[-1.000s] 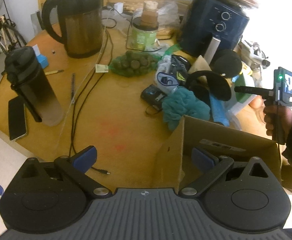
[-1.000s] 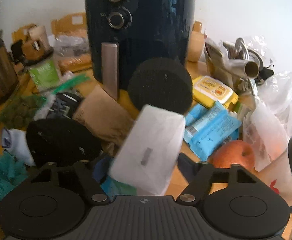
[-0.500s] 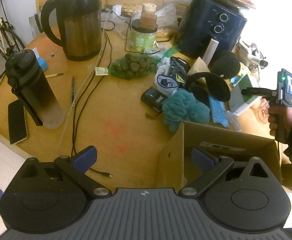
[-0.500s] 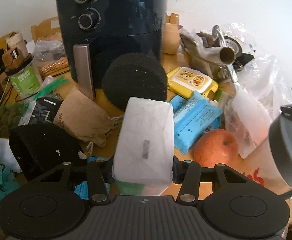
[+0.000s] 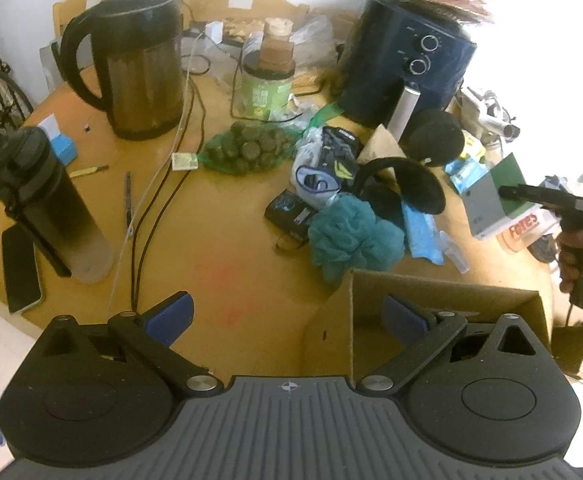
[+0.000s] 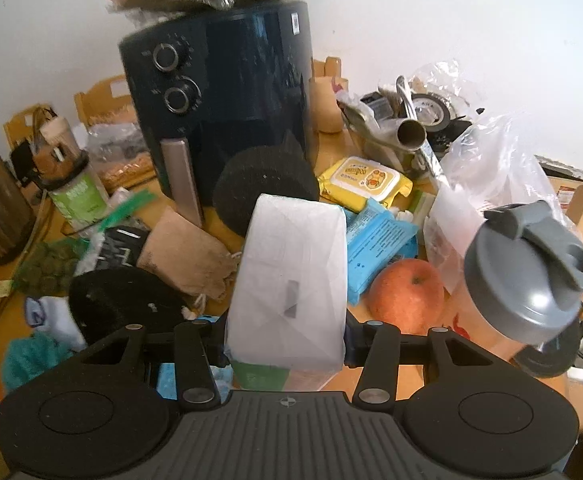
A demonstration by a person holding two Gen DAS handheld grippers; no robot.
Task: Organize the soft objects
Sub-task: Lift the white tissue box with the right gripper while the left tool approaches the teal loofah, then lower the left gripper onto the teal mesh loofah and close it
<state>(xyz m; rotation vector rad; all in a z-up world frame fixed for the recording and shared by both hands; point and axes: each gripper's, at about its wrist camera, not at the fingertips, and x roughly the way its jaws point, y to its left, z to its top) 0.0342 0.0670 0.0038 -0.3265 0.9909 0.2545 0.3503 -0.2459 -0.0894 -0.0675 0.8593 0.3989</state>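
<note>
In the left wrist view, the left gripper (image 5: 287, 316) hangs with its jaws spread and empty, one pad over the worktop (image 5: 227, 240), the other over the open cardboard box (image 5: 443, 292). At the right edge the right gripper (image 5: 511, 192) carries the white tissue pack (image 5: 487, 204) above the clutter, not yet at the box.

In the right wrist view, the jaws have just been closing and now pinch the tissue pack (image 6: 291, 280) low, at its sides. The pack is soft and stands tall, so it may bend or slip out. The shaker bottle (image 6: 527, 276) is near; a careless swing could knock it over.
</note>
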